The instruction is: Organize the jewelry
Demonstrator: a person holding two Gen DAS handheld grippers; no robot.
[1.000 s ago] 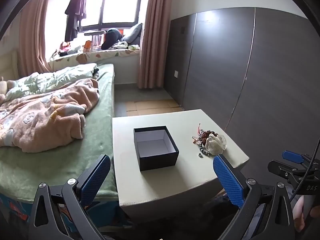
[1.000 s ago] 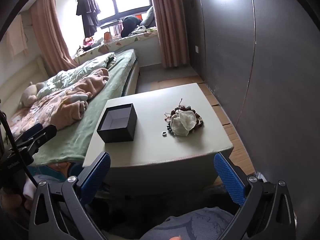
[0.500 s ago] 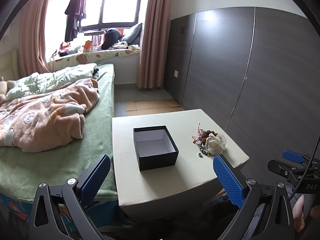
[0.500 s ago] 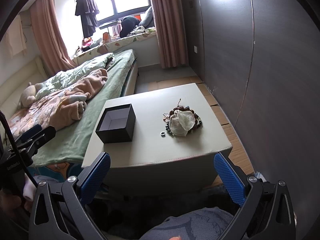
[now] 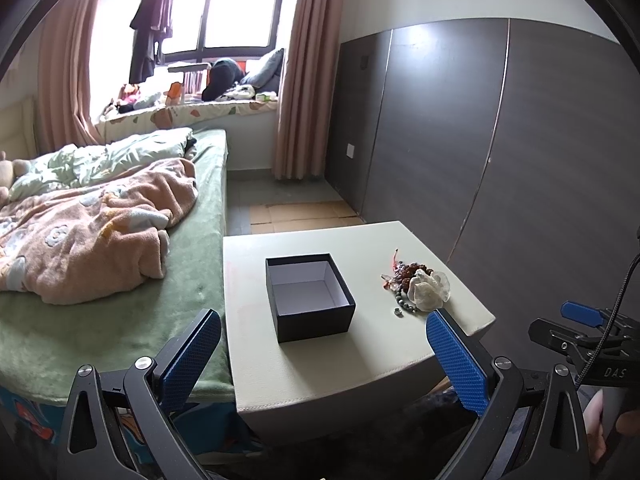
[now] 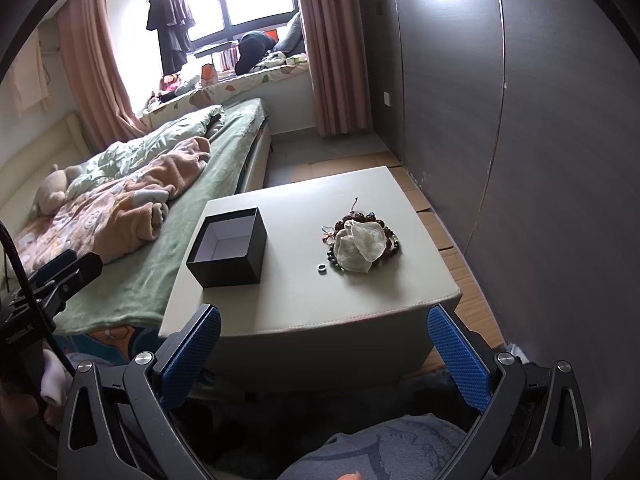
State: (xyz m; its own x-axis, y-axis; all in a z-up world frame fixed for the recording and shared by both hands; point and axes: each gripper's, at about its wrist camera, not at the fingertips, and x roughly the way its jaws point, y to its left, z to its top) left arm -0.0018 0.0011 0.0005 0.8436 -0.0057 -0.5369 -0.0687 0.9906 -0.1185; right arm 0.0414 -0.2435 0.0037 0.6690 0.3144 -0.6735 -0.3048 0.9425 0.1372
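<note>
An open black box point(image 5: 310, 295) with a white inside stands on a low cream table point(image 5: 320, 368); it also shows in the right wrist view point(image 6: 228, 246). A heap of jewelry point(image 5: 416, 286) lies to its right: brown bead bracelets, a white translucent piece point(image 6: 358, 246) on top, dark beads and a small ring point(image 6: 320, 267) at the near side. My left gripper point(image 5: 320, 354) is open and empty, short of the table's near edge. My right gripper point(image 6: 324, 350) is open and empty, also short of the near edge.
A bed point(image 5: 120, 280) with a green sheet and a peach blanket point(image 5: 88, 232) adjoins the table's left side. A dark grey wardrobe wall point(image 5: 500, 140) runs close along the right. The table's cream front edge point(image 6: 312, 326) faces me. The other gripper shows at the right point(image 5: 584, 332).
Both views have shifted slightly; the table sits a little nearer in the right wrist view. Both grippers stay open and nothing on the table has moved.
</note>
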